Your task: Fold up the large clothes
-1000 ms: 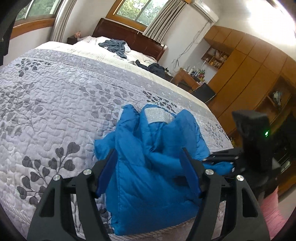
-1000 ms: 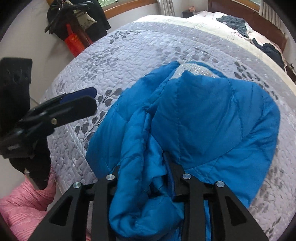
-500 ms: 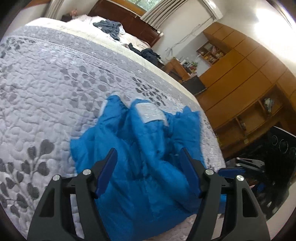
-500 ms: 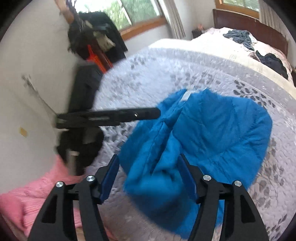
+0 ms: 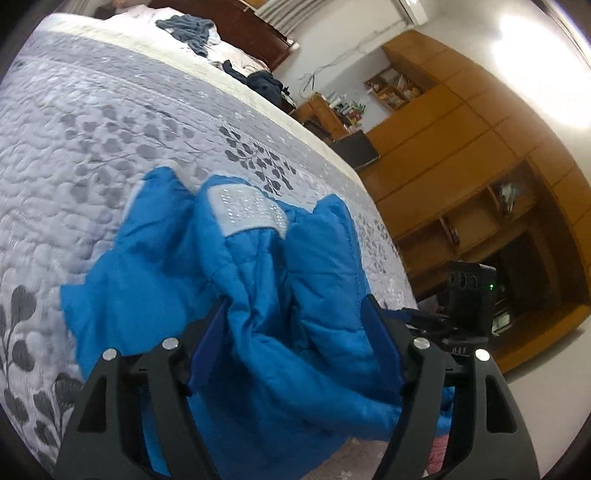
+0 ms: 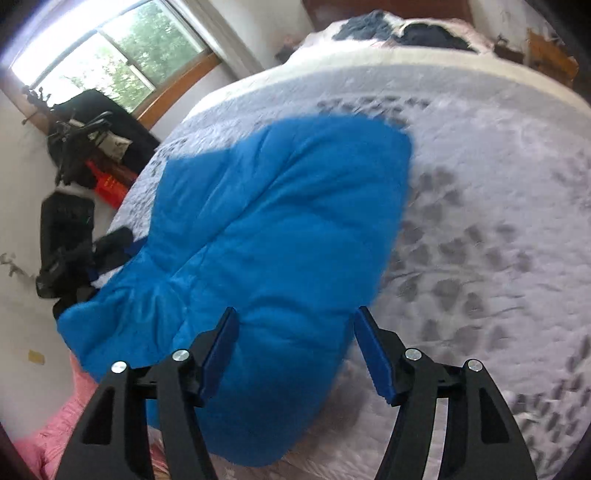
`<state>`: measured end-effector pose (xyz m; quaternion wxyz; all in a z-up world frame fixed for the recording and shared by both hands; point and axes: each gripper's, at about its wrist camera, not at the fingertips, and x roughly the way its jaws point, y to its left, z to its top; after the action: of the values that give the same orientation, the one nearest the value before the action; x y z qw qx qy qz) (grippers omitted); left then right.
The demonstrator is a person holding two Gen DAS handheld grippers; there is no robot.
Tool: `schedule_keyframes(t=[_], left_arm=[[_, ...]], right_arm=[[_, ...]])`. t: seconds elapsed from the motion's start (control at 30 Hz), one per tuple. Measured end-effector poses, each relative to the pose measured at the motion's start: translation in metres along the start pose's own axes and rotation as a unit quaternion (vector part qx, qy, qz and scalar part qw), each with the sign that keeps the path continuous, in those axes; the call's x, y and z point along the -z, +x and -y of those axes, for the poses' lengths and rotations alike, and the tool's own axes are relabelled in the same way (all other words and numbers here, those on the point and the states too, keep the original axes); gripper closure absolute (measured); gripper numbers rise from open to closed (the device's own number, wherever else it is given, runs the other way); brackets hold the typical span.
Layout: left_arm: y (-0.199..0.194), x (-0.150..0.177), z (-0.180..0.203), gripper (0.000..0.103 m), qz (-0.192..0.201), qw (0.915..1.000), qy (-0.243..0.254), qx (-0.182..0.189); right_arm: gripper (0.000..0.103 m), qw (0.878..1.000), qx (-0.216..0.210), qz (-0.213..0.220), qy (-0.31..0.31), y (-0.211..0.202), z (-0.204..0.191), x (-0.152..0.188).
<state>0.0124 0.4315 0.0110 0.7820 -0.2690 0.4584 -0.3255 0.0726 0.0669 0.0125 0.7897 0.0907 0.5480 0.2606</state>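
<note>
The jacket lies bunched on the bed, near its edge, bulging up between both sets of jaws. Its puffy filling could spring the folds apart, or the bulk could slide off the edge. The left gripper and right gripper both gape wide, released, gripping nothing.

A lived-in home bedroom. A large bed fills most of the view, covered by a grey quilted bedspread with a leaf pattern. Loose clothes lie near a dark wooden headboard. Tall wooden wardrobes with open shelves line one wall. A wood-framed window shows green trees outside.
</note>
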Motion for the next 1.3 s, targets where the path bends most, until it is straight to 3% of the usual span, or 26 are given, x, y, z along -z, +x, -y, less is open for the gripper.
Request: schedule_keyframes(t=[0.03,0.23,0.4,0.7,0.87,1.0,1.17,1.3], left_arm=[[0.006,-0.002,0.003,0.03,-0.006,0.9999,0.005,-0.006],[0.025,-0.007,0.014,0.023,-0.022,0.9983,0.03,-0.044],[0.044,-0.011,0.013,0.025,-0.036,0.9946,0.041,-0.089],[0.05,-0.011,0.033,0.071,-0.025,0.9918,0.055,-0.112],[0.044,-0.01,0.05,0.084,0.001,0.9919,0.08,-0.099],[0.023,-0.01,0.078,0.087,0.036,0.9912,0.115,-0.054],[-0.019,-0.008,0.1,0.088,0.079,0.9866,0.143,-0.009],[-0.056,-0.007,0.082,0.088,0.109,0.9858,0.128,-0.003]], right_arm=[[0.031,1.0,-0.001,0.001,-0.007,0.007,-0.006,0.0],[0.03,0.999,0.03,0.01,-0.042,0.024,-0.033,-0.002],[0.03,0.999,0.02,0.016,-0.043,0.028,-0.026,0.0],[0.027,0.998,-0.023,0.046,-0.041,0.012,-0.009,0.011],[0.027,0.994,-0.063,0.084,-0.002,-0.014,0.019,0.022],[0.027,0.991,-0.08,0.103,0.03,-0.027,0.038,0.027],[0.027,0.989,-0.081,0.118,0.022,-0.039,0.034,0.028],[0.027,0.989,-0.079,0.121,-0.003,-0.044,0.015,0.026]])
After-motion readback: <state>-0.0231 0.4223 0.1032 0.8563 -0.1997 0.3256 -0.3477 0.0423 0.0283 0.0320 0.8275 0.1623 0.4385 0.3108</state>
